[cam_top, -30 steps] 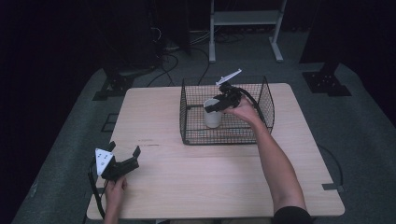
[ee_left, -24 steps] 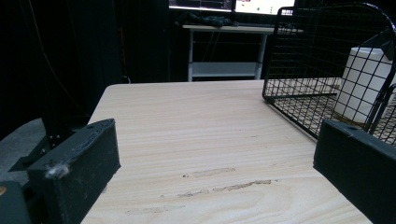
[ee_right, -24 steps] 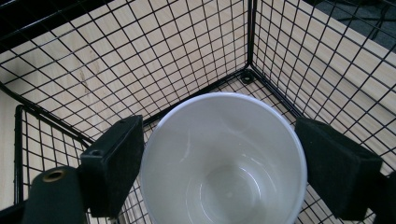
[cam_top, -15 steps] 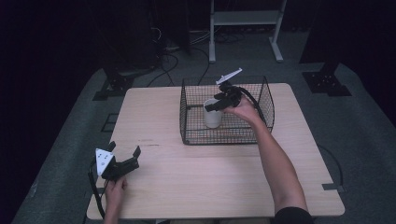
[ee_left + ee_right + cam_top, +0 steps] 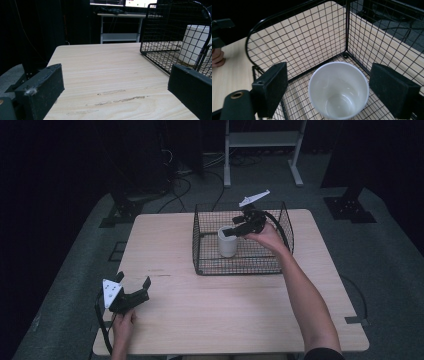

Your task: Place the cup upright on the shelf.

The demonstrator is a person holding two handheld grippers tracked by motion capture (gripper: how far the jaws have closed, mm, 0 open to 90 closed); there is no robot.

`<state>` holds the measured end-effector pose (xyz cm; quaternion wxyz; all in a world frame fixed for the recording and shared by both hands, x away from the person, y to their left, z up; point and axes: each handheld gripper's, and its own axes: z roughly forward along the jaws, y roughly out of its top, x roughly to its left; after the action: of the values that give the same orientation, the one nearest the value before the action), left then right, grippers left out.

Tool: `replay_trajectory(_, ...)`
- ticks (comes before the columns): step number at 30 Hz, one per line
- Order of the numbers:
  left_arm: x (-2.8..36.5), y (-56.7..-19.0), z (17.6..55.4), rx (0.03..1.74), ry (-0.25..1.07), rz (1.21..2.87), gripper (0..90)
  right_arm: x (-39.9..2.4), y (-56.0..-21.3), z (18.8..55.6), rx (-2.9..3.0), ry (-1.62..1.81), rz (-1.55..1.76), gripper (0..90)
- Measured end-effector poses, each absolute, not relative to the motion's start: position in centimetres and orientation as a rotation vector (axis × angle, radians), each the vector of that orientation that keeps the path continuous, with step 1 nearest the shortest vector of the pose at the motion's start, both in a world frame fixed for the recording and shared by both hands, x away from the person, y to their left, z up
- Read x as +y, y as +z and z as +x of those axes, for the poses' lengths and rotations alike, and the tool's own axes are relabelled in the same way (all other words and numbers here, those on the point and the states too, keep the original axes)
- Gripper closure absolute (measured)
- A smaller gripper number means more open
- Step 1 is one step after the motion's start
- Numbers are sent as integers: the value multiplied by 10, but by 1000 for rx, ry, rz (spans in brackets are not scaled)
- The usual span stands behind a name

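Sitting in the basket: a white cup (image 5: 227,241) is standing upright on the floor of a black wire basket (image 5: 205,220), near the basket's left side in the high view.
Right gripper (image 5: 233,231): it is hanging over the cup inside the basket, held by the person's right hand (image 5: 266,236). Its jaws are standing wide apart, one on each side of the cup's rim, and are not touching it.
Left gripper (image 5: 134,285): it is resting near the front left corner of the wooden table (image 5: 230,310), well apart from the basket. Its jaws are spread open and holding nothing.
Right gripper view: it is looking down into the cup (image 5: 338,89), which is empty and white inside. The left gripper (image 5: 219,32) is showing far off at the left edge.
Left gripper view: it is looking low across the bare table (image 5: 105,75) and showing the cup (image 5: 193,43) from the side, through the basket's (image 5: 162,30) wire wall.
High view: it is showing both arms and the whole table top.
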<state>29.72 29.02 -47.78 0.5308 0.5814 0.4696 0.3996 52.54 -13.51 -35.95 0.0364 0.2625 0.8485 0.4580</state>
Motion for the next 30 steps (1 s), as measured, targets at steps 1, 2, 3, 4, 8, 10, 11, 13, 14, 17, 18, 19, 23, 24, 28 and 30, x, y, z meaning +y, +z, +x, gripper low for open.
replay_trajectory(1,290,-478,297,1120,955,1388,0,-137,-359,524,2610,1408,806,146)
replay_trajectory(2,290,-478,297,1120,955,1389,0,-139,-358,521,2605,1412,802,146)
replay_trajectory(3,290,-478,297,1120,955,1388,0,-142,-357,519,2605,1422,796,146)
replay_trajectory(4,290,-478,297,1121,955,1387,0,-143,-356,517,2604,1429,802,146)
replay_trajectory(8,290,-478,297,1119,957,1391,0,-153,-352,508,2594,1452,793,146)
replay_trajectory(10,290,-478,297,1118,957,1391,0,-156,-350,504,2592,1465,797,146)
replay_trajectory(11,290,-478,297,1120,956,1388,0,-158,-350,502,2591,1468,796,146)
replay_trajectory(13,290,-478,297,1121,955,1387,0,-161,-350,498,2588,1474,794,146)
replay_trajectory(14,290,-478,297,1122,952,1385,0,-163,-350,496,2598,1478,801,146)
replay_trajectory(17,290,-478,297,1122,955,1386,0,-165,-351,491,2600,1480,788,146)
replay_trajectory(18,290,-478,297,1121,957,1388,0,-167,-350,486,2612,1476,776,146)
replay_trajectory(19,290,-478,297,1121,957,1388,0,-167,-350,486,2612,1476,776,146)
replay_trajectory(23,290,-478,297,1121,958,1389,0,-172,-350,479,2611,1476,763,146)
replay_trajectory(24,290,-478,297,1121,958,1390,0,-173,-350,478,2611,1478,760,146)
replay_trajectory(28,290,-478,297,1120,959,1390,0,-177,-349,471,2610,1483,747,147)
replay_trajectory(30,290,-478,297,1118,959,1392,0,-179,-349,468,2609,1490,739,149)
